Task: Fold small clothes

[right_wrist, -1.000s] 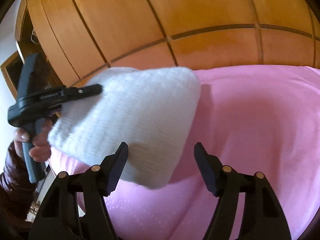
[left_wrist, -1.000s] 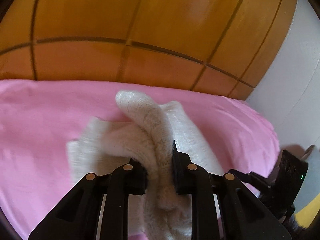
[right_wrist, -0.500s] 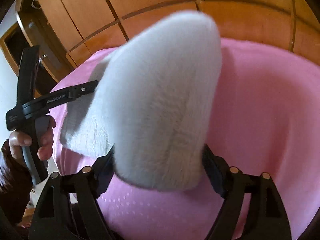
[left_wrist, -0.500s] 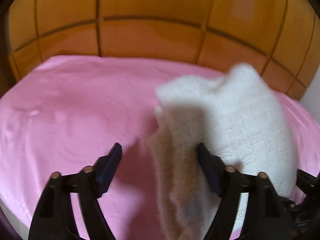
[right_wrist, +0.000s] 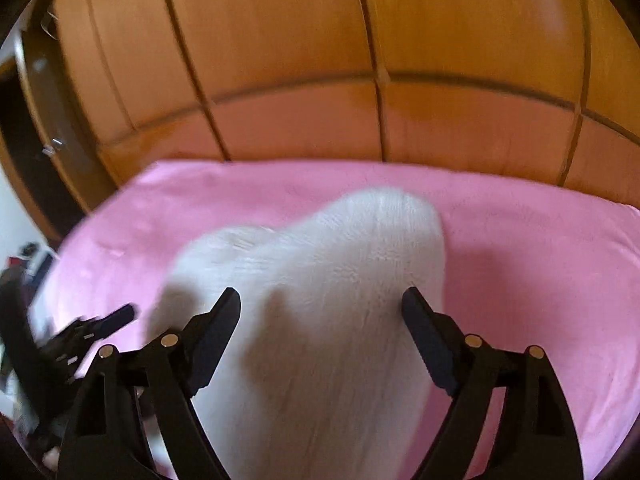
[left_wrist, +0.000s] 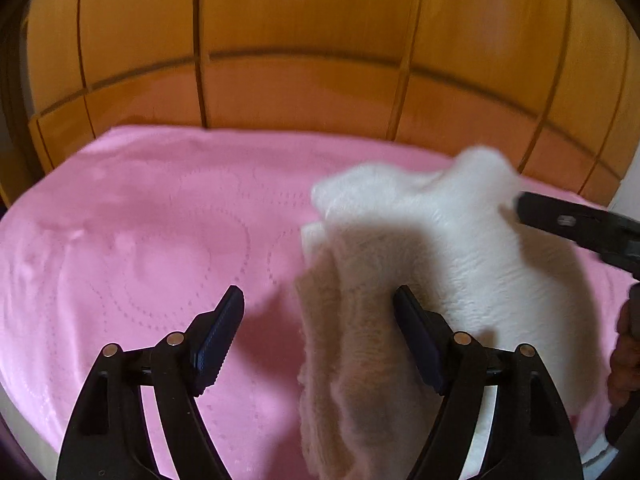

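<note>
**K:** Checking grips. The left gripper (left_wrist: 316, 340) had the white knit garment (left_wrist: 420, 264) pinched a second ago; its jaws have just been opening and now stand wide. Cloth hangs between them, against the right-hand pad only, with pink showing in the gap on the other side. No clamp.

**M:** And the right gripper (right_wrist: 320, 340)?

**K:** Also just been opening, and now wide. The garment fills the space between its fingers in the right wrist view, but the pads aren't pinching it, so I'd call that free too. From the left camera one of its black fingers sits at the garment's far right edge.

**M:** So where's the piece?

**K:** Heaped on the pink bedspread (left_wrist: 140, 240), toward its right side, in front of the wooden headboard (left_wrist: 300, 40). A second ago it was held up in the air; now it's down, though motion blur hides whether it's fully settled.

**M:** Meaning?

**K:** Looks like a release after a fold. Layers show at the near edge, but it sits bunched, not flat. I'd guess it needs smoothing or another fold.
</note>
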### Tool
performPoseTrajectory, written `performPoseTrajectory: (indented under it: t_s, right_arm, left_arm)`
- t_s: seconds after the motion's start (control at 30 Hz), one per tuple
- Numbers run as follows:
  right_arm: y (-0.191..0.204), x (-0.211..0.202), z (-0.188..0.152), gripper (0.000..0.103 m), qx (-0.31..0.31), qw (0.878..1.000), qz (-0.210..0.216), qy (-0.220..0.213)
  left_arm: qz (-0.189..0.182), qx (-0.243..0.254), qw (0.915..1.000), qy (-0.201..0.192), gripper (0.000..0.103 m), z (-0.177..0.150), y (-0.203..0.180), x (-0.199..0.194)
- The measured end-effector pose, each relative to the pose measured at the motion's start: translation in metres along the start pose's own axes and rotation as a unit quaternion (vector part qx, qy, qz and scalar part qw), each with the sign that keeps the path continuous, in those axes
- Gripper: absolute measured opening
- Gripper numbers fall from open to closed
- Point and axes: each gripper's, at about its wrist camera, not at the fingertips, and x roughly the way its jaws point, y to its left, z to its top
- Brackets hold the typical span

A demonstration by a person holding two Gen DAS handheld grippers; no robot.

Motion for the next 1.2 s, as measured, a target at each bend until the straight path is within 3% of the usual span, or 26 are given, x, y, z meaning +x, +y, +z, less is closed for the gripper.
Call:
performPoseTrajectory:
  t_s: [0.03,0.13,0.4,0.47,0.77,1.03,1.2]
  right_arm:
    - [0.000,0.019,-0.005,0.085,-0.005,1.000,-0.014,0.015]
    - [-0.006,0.025,-0.012,0.087,-0.003,1.000,-0.015,-0.002]
    - [-0.017,0.013,-0.018,0.092,0.010,1.000,0.011,-0.013]
    - [-0.023,0.005,-0.016,0.101,0.021,0.999,0.039,-0.017]
    - [-0.078,-0.023,-0.028,0.101,0.112,0.987,0.118,-0.007]
    - [-0.100,0.001,-0.043,0.101,0.151,0.965,0.211,0.029]
    - [-0.101,0.026,-0.038,0.101,0.144,0.950,0.270,0.067]
  left_arm:
    - [0.001,-0.006,0.9999,0.009,0.078,-0.001,0.003,0.008]
    - [-0.026,-0.049,0.9983,0.019,0.078,-0.003,0.017,0.022]
    - [-0.006,-0.023,0.9997,-0.010,0.079,-0.007,0.008,0.007]
    - [-0.008,-0.024,0.9996,-0.009,0.081,-0.009,0.009,0.007]
    - [-0.019,-0.032,0.9993,-0.003,0.088,-0.010,0.018,0.011]
    - [-0.047,-0.038,0.9981,0.005,0.088,-0.012,0.024,0.018]
    - [-0.088,-0.052,0.9947,0.015,0.088,-0.015,0.034,0.024]
